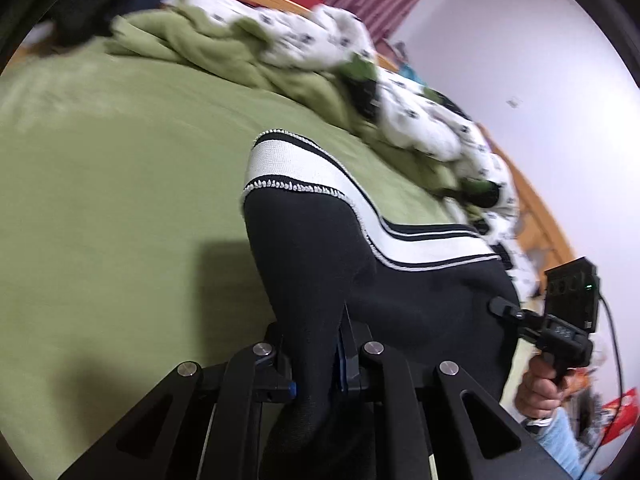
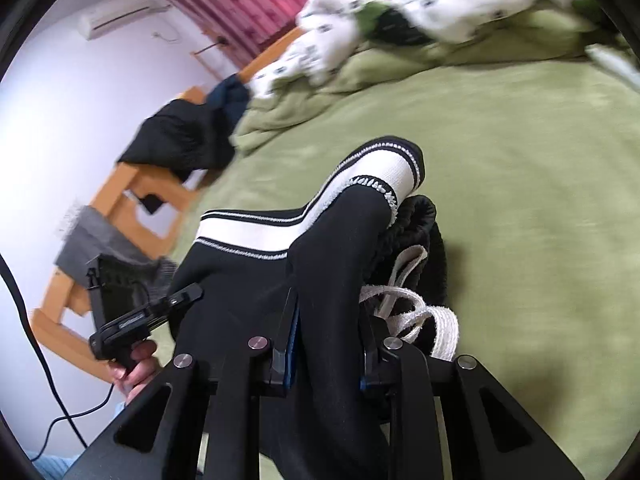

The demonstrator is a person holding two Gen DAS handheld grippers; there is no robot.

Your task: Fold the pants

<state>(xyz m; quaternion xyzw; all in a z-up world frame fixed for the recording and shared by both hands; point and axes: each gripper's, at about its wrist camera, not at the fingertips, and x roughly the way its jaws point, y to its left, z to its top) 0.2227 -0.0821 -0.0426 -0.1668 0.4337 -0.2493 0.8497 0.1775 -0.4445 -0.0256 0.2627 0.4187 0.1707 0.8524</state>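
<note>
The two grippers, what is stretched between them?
The black pants with a white stripe span from left gripper to right gripper; both wrist views show it.

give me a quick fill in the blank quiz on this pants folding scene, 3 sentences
1. Both grippers are shut on the black ____, which have a white side stripe.
2. The bed sheet under them is ____ in colour.
3. The white drawstring lies beside the ____ gripper, while the left gripper shows none.

Missing words: pants; green; right
</note>
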